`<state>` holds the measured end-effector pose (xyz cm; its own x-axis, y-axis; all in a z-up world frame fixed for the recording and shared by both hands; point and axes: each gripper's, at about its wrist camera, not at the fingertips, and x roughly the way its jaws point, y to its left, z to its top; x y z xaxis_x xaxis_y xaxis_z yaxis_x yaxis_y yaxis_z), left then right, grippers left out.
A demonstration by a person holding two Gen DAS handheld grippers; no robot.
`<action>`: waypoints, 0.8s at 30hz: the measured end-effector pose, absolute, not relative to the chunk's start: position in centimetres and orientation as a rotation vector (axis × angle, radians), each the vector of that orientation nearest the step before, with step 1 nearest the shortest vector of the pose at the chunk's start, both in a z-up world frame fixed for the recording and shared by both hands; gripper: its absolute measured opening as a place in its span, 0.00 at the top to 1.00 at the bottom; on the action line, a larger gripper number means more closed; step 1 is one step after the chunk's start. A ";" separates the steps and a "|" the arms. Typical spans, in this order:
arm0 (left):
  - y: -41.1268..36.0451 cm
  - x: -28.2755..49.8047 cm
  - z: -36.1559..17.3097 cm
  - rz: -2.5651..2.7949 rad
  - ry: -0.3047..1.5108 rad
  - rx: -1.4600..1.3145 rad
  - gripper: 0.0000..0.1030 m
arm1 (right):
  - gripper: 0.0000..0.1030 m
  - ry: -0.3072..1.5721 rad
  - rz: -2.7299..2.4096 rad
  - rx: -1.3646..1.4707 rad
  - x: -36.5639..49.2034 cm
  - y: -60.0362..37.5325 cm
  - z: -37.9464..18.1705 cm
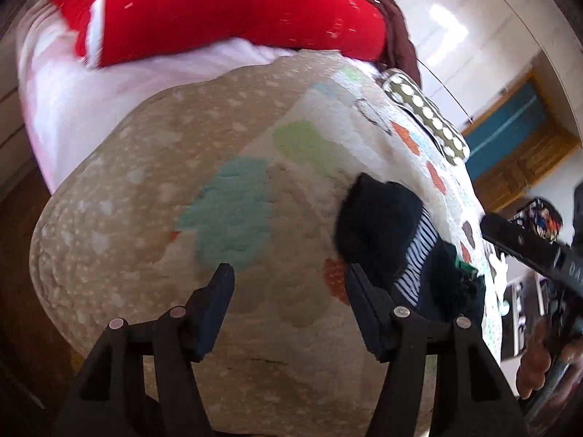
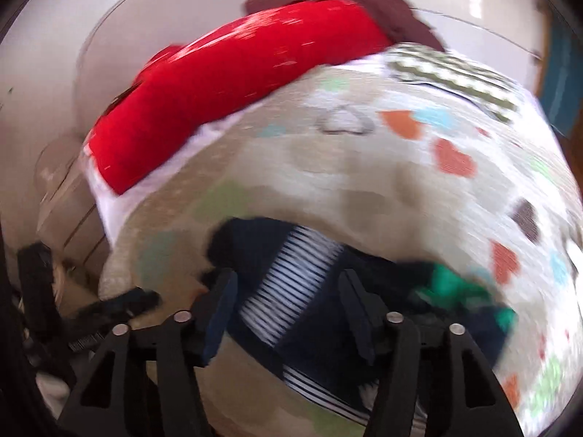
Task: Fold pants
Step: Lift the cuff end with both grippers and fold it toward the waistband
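1. While both tools hang over the heart-print quilt (image 1: 226,167), the left gripper (image 1: 289,284) stands spread wide with nothing between its 2 fingers.
2. Right gripper (image 2: 288,287) gapes just as wide, holding nothing.
3. Dark pants (image 2: 313,335) with a striped panel lie crumpled directly ahead of it, to the right of the left one.
4. Beyond both sits a red pillow (image 1: 226,11).

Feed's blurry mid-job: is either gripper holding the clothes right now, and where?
Nothing is held. The left gripper is open above the bedspread; the right gripper is open over the dark clothes.
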<state>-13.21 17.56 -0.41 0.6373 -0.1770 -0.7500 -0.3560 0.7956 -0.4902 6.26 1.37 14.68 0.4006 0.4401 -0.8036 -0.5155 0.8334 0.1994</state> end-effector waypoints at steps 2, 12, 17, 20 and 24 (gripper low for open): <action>18.2 -13.4 -0.8 0.105 0.891 -0.693 0.40 | 0.36 1.030 0.652 -0.096 7.7 4.4 14.2; 19.2 -13.4 -2.1 0.059 0.877 -0.747 0.40 | 0.27 1.295 0.574 -0.307 11.0 13.8 7.2; 19.2 -13.6 -2.0 0.053 0.873 -0.743 0.40 | 0.42 1.301 0.454 -0.425 12.0 15.5 4.0; 19.0 -13.8 -1.7 0.051 0.861 -0.729 0.40 | 0.70 1.274 0.434 -0.393 12.2 14.2 4.5; 17.0 -12.8 -1.1 0.014 0.857 -0.672 0.40 | 0.79 1.237 0.501 -0.272 11.5 11.1 7.0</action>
